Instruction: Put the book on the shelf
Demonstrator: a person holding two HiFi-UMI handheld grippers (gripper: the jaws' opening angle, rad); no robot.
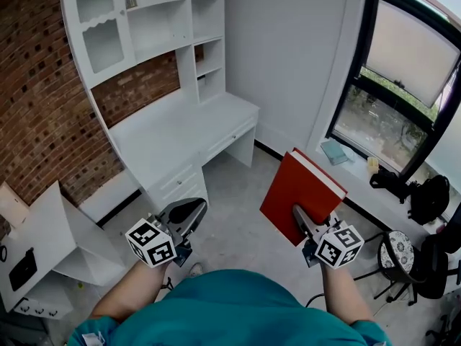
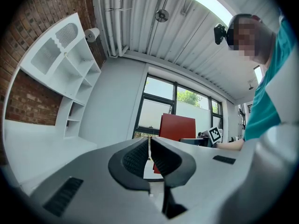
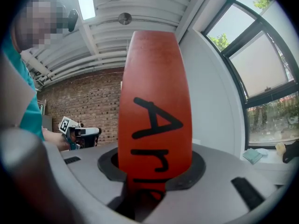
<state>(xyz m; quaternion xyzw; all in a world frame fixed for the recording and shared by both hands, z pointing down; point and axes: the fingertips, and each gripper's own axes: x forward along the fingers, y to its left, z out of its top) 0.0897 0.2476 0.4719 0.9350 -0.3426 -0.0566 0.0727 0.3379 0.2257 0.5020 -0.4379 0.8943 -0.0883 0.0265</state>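
Observation:
A red hardcover book [image 1: 302, 192] is held upright in my right gripper [image 1: 300, 220], whose jaws are shut on its lower edge. In the right gripper view the book's red spine [image 3: 154, 111], with black handwritten letters, fills the middle between the pads. My left gripper [image 1: 193, 211] is held beside it at the left, shut with nothing between its fingers [image 2: 135, 157]. From the left gripper view the book [image 2: 178, 127] shows beyond the jaws. The white shelf unit [image 1: 166, 20] stands on a white desk [image 1: 180, 132] ahead at the upper left, against a brick wall.
A big black-framed window [image 1: 403, 85] is at the right, with a teal item [image 1: 335, 151] on its sill. A black bag [image 1: 426, 197] and a stool [image 1: 396, 251] stand at the right. A low white cabinet [image 1: 43, 254] is at the left.

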